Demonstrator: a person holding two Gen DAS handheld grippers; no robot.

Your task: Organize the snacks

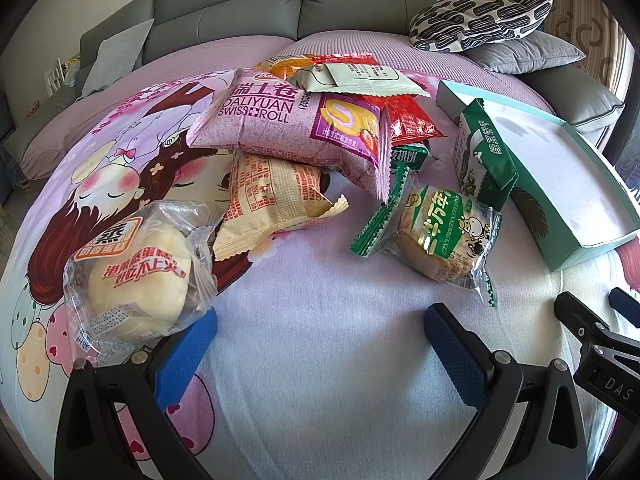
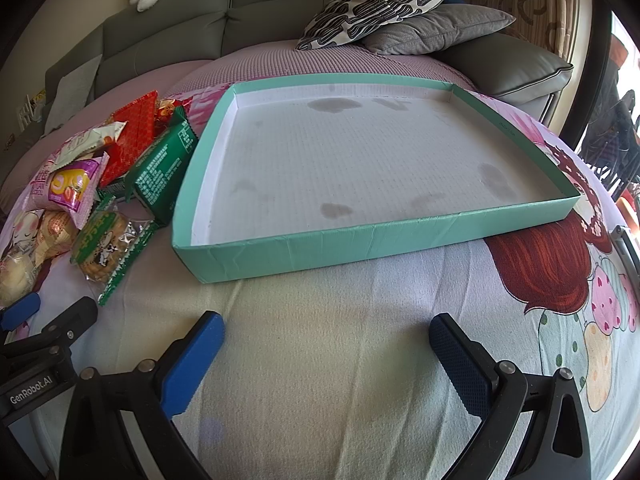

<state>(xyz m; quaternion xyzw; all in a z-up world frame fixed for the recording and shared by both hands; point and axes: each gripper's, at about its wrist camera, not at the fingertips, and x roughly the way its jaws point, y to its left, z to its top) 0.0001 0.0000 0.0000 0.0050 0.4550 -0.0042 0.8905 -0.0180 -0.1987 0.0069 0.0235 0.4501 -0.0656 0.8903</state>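
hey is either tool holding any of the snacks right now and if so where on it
No. The left tool and the right tool are both open with only the blanket between their fingers. The snacks lie untouched beside the teal tray.

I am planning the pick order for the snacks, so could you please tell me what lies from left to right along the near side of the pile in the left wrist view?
Steamed cake in clear wrap → cream packet with red print → round biscuit in green-labelled clear wrap → teal tray.

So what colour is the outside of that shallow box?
Mint green, white inside; the box shows best in the right wrist view.
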